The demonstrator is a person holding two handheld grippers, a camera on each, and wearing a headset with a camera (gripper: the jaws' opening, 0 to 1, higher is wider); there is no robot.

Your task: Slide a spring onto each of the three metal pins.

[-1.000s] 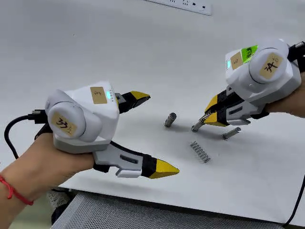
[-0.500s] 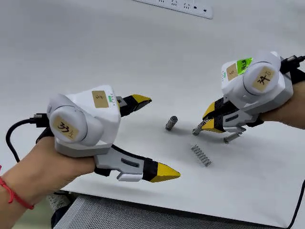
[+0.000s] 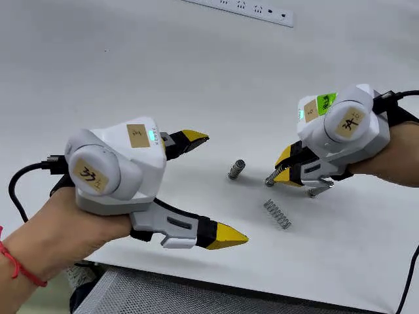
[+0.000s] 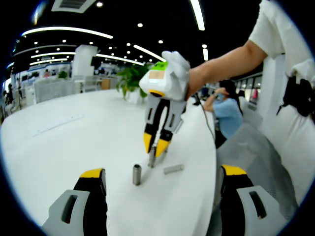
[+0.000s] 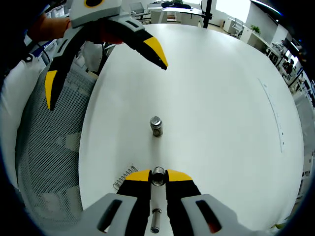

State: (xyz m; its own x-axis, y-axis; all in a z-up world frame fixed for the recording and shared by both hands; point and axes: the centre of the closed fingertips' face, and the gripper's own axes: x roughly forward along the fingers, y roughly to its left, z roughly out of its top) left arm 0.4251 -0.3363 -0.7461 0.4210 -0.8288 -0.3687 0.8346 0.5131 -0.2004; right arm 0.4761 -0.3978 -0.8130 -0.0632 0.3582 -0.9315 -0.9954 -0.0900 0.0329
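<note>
We see one short spring-fitted pin (image 3: pixel 236 169) standing free, another spring-wrapped pin (image 3: pixel 272 176) pinched in the right gripper (image 3: pixel 283 167), and a loose spring (image 3: pixel 276 214) and bare pin (image 3: pixel 317 190) lying nearby.

Your counter (image 3: pixel 131 65) looks smooth, matt and white. The left gripper (image 3: pixel 218 188) and right gripper (image 3: pixel 280 169) wear glossy white plastic shells, with matt black jaws tipped in yellow. A tan paper label (image 3: pixel 137 135) sticks to the left shell. The loose spring (image 3: pixel 276 214) is bare grey wire. The pin (image 5: pixel 158 175) pinched in your right jaws gleams as smooth metal.
</note>
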